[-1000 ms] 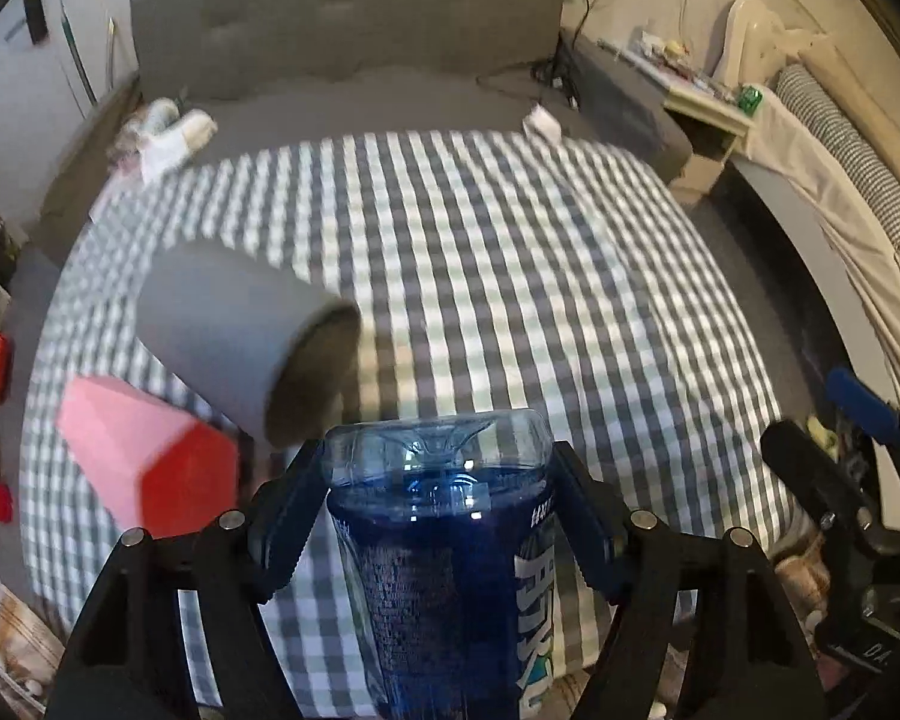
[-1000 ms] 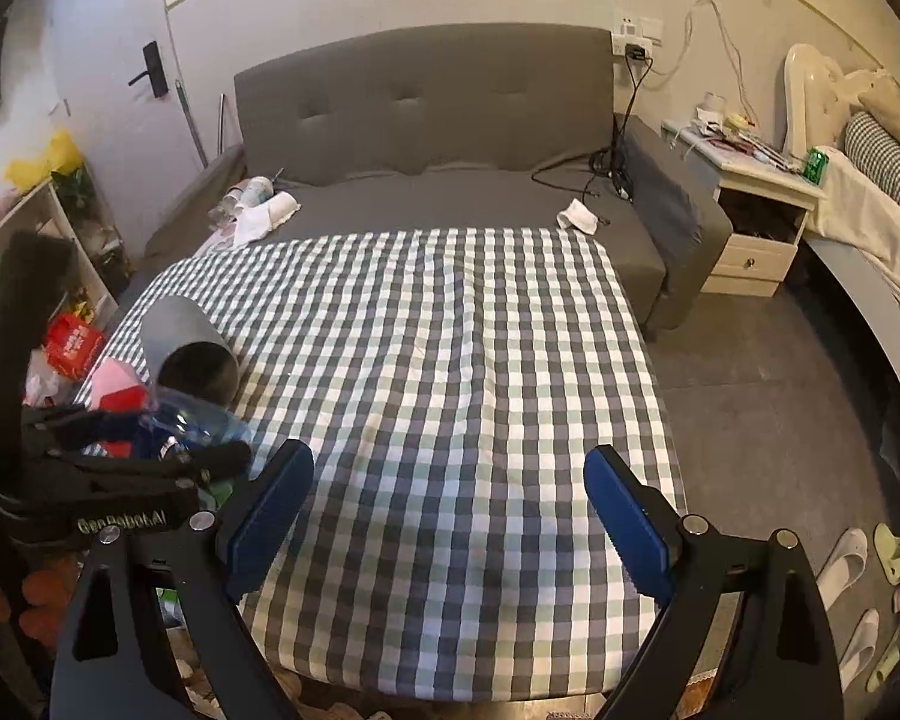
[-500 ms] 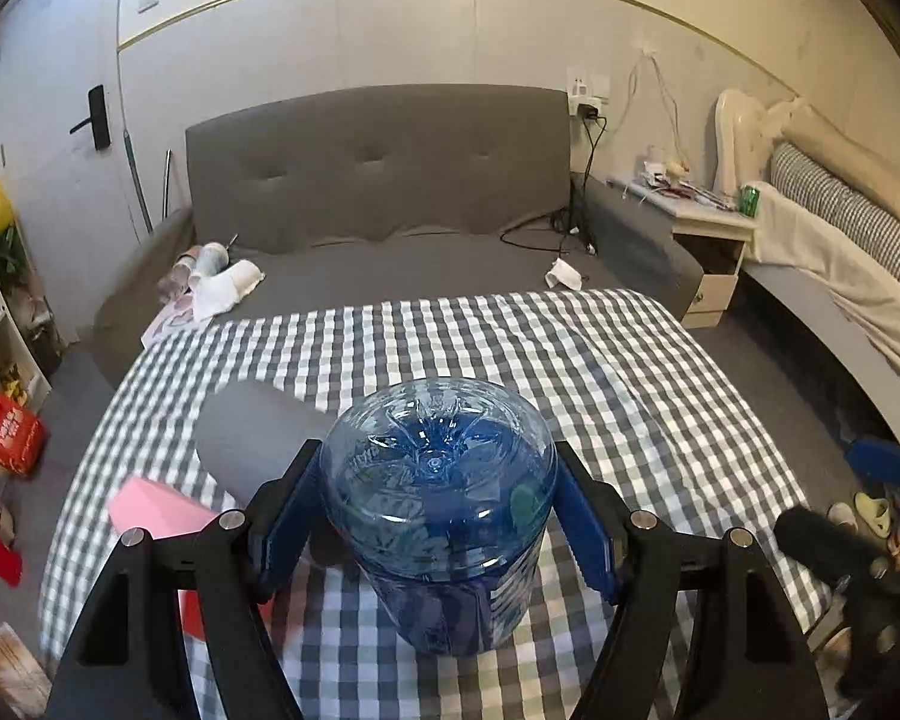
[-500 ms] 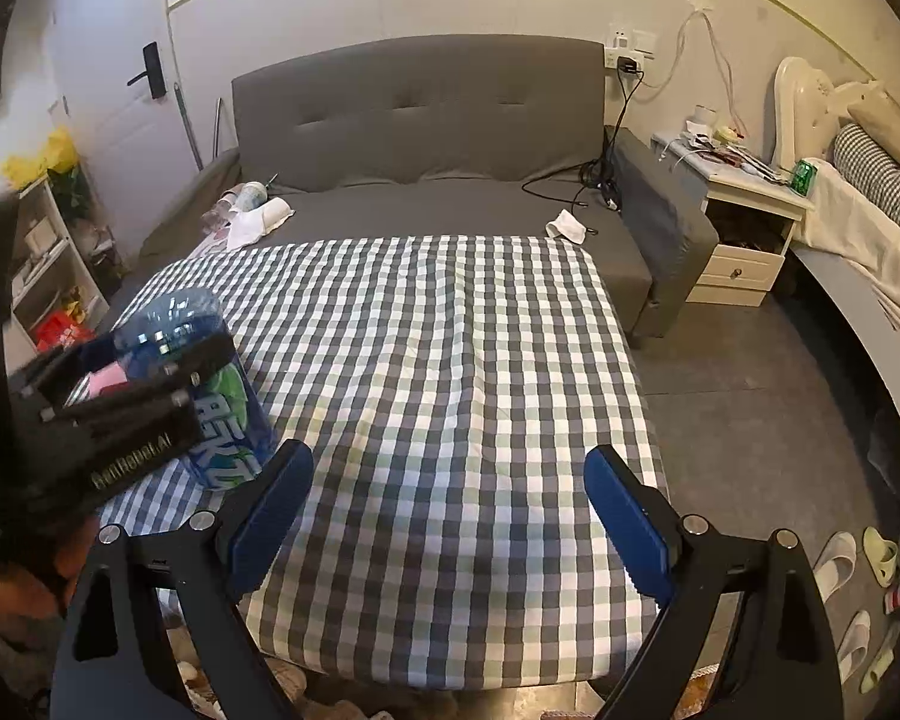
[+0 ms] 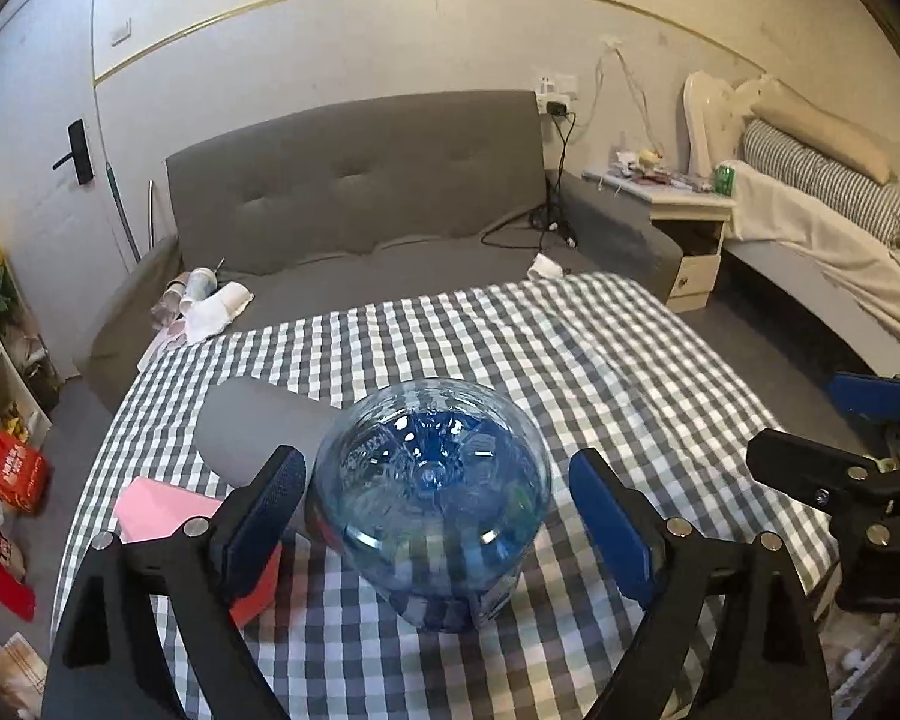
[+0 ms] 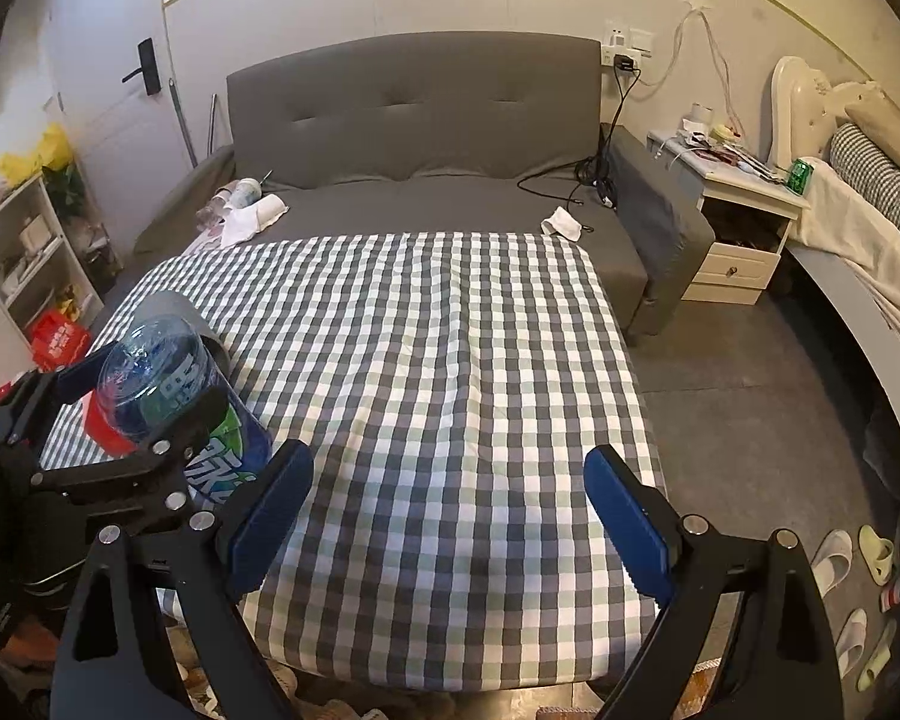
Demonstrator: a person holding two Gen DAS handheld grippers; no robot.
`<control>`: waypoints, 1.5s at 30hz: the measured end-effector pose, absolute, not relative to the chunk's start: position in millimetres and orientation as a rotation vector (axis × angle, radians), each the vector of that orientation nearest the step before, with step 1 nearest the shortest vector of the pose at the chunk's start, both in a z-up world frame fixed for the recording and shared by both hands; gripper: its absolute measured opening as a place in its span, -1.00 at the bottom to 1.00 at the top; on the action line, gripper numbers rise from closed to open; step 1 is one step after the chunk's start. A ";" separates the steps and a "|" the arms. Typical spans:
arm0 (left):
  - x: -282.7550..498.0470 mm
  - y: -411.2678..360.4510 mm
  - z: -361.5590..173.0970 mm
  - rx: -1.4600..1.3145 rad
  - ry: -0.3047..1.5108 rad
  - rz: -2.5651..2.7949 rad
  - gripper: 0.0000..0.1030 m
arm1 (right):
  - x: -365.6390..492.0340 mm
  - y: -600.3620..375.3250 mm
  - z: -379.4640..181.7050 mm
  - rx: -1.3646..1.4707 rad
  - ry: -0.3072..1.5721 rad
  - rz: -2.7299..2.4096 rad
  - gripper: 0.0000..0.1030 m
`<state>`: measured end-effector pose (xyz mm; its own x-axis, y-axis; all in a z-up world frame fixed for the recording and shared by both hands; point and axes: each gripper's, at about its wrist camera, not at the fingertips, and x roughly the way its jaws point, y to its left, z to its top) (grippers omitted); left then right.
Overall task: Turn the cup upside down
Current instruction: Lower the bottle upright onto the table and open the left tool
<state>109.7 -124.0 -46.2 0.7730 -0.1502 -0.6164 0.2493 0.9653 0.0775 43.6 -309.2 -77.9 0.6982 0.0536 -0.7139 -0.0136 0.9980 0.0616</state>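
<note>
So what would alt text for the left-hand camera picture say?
A clear blue plastic cup stands upside down on a checked tablecloth, between the open jaws of the left gripper, which do not touch it. A grey tube and a pink box lie behind it.

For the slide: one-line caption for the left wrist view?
Left tongs open around inverted blue plastic cup on checkered cloth.

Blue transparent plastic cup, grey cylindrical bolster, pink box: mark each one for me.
Blue transparent plastic cup [image 5: 429,480]: left wrist view, on its upturned base.
Grey cylindrical bolster [image 5: 258,426]: left wrist view, on its curved side.
Pink box [image 5: 162,510]: left wrist view, on its top face.
</note>
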 end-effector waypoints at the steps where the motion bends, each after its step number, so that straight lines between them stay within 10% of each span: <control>1: 108.0 -123.9 -45.1 0.159 0.656 -0.221 0.83 | 42.7 -310.4 -77.3 0.056 0.794 0.034 0.79; 45: 20.7 0.3 -7.2 -0.013 0.523 -0.088 1.00 | -40.6 -240.2 -59.2 0.003 0.558 0.059 1.00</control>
<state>20.7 0.3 -7.2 0.8625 -0.0875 -0.4985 0.0810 0.9961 -0.0347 -40.6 -240.2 -59.2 0.8467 0.0572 -0.5290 -0.0556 0.9983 0.0190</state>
